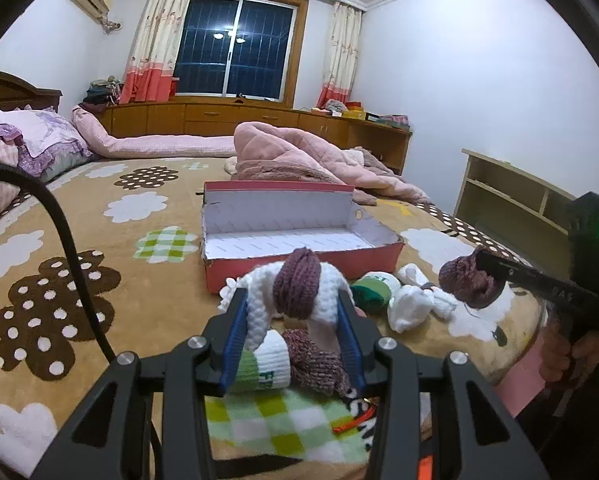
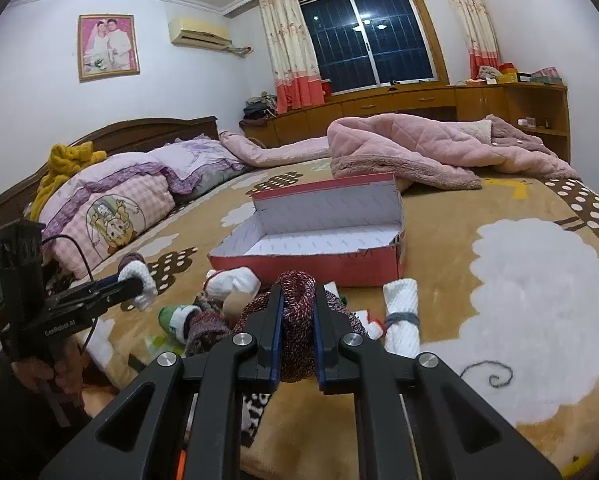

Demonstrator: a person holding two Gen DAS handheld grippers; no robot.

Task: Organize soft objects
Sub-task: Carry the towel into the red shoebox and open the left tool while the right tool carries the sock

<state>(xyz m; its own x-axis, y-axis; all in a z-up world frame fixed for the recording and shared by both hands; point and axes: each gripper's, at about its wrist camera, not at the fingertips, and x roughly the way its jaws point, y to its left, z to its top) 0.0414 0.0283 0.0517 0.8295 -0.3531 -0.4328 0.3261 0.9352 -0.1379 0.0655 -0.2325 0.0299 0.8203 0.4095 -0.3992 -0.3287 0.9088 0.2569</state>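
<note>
My left gripper (image 1: 293, 300) is shut on a white knitted roll (image 1: 259, 304) with a purple band around it, held just above the bed. In the right wrist view the left gripper (image 2: 133, 283) shows at the left with the same white roll (image 2: 143, 276). My right gripper (image 2: 298, 294) is shut on a maroon marled sock bundle (image 2: 297, 312); it also shows at the right of the left wrist view as the maroon bundle (image 1: 465, 282). An open red box (image 1: 235, 276) with a white inside lies just beyond both grippers, its red box wall (image 2: 319, 266) facing me.
Loose sock bundles lie before the box: a green-and-white one (image 1: 373, 294), a white one (image 1: 409, 306), a white roll with a grey band (image 2: 401, 320). A pink quilted coat (image 1: 299, 152) lies behind the box, pillows (image 1: 39, 136) at the left, a low shelf (image 1: 515, 196) beside the bed.
</note>
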